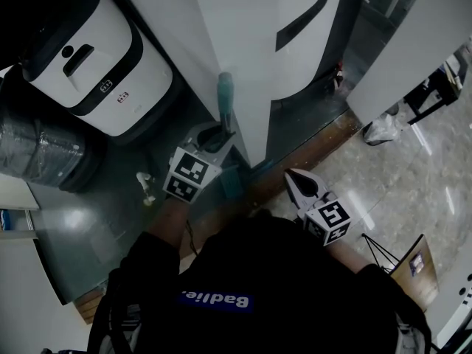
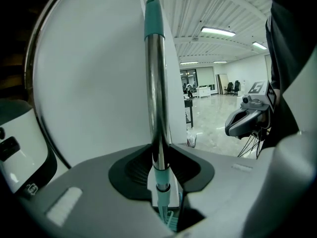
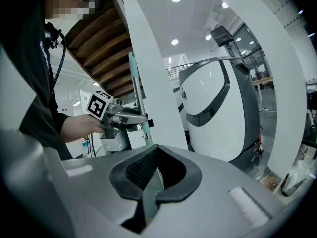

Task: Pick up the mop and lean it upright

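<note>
The mop, a shiny metal pole with a blue-green cap on top (image 2: pixel 157 83), stands straight up right next to a big white wall panel (image 2: pixel 89 73). From the head view its cap (image 1: pixel 225 87) is close to the panel's edge. The left gripper (image 2: pixel 159 162) is clamped on the pole low down, with a black pad pressing on each side. The bottom of the mop is mostly hidden under this gripper; only some blue-green bits show down there, and I cannot tell if they touch the floor. The right gripper (image 3: pixel 151 182) is off to the side, well apart from the mop. Its jaws stand a little apart and hold nothing. A white bag (image 1: pixel 380 130) lies on the shiny pale floor (image 1: pixel 413 190), and what is in it cannot be seen. A grey round thing wrapped in clear film (image 1: pixel 33 146) sits at the left edge, partly cut off. Beside it stands a white machine with black trim (image 1: pixel 96 57). A bigger white and dark grey machine (image 1: pixel 310 21) stands past the panel. A small pale thing (image 1: pixel 146 186) on the dark floor (image 1: pixel 110 198) is too small to name. A brown wooden strip (image 1: pixel 310 157) runs between the two floors. The person's black top (image 1: pixel 243 286) hides the floor nearest them. There is open floor to the right.
</note>
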Tool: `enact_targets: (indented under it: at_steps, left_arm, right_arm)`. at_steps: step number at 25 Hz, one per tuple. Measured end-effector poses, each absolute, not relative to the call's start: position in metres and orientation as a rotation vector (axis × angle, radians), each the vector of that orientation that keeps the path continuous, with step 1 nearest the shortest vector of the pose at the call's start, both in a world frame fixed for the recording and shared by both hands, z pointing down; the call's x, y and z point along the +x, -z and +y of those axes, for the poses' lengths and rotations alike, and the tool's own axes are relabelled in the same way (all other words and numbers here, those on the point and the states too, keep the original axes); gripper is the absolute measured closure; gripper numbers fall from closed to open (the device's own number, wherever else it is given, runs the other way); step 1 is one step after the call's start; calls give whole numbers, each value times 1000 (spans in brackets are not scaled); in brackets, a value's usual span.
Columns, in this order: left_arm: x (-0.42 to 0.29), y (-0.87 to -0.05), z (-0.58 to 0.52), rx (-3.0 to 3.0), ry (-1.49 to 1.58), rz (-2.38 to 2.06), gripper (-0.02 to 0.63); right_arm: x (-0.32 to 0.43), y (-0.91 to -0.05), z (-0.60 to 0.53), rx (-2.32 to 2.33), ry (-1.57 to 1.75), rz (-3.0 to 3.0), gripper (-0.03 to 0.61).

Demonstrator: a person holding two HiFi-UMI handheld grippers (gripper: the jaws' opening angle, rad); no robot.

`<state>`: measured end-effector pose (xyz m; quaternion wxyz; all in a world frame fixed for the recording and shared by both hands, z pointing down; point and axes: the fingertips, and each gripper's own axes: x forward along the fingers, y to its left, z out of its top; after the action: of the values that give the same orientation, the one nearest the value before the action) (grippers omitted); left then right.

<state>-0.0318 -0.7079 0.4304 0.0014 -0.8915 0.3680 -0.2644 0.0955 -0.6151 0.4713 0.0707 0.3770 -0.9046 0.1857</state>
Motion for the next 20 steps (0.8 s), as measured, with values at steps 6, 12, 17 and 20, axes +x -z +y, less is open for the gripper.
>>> enact_targets:
  at_steps: [6,12,17,20]
  left_arm:
    - [-82,-417,-719,-2796,744,1447,492]
    - [-132,-402,-727,-2743,724,1650,489]
    - [-130,-407,-722,-2735,798,1622,491]
    - [-132,-401,-721,-2710,807,1620,491]
  right_arm:
    - [95,-471,-614,1133,-556,-2725,574]
    - [92,-473,-616,1107,-559,-2731,574]
    - [84,-473,-614,1082,-549,-2738,574]
    - [82,-473,-615,1079,-557,-2736,574]
